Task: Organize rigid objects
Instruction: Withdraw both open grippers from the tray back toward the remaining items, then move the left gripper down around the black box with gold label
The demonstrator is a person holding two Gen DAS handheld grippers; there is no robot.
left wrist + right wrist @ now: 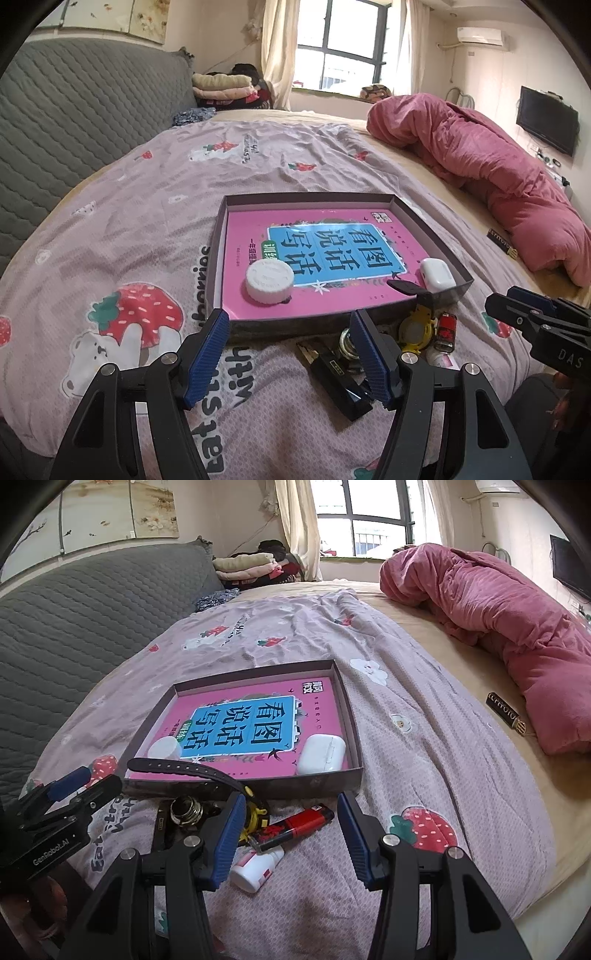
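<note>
"GenRobot.AI" on left claw point(55, 794); "看图说话" on book point(325, 251)

Each gripper has a black plastic frame with two angled finger arms, each fastened by round silver screws. The left gripper point(288, 347) and right gripper point(291, 829) carry blue, finely ribbed pads point(207, 354) on the inner finger faces. White lettering marks the bodies: "GenRobot.AI" on the left, "DAS" on the right.
</note>
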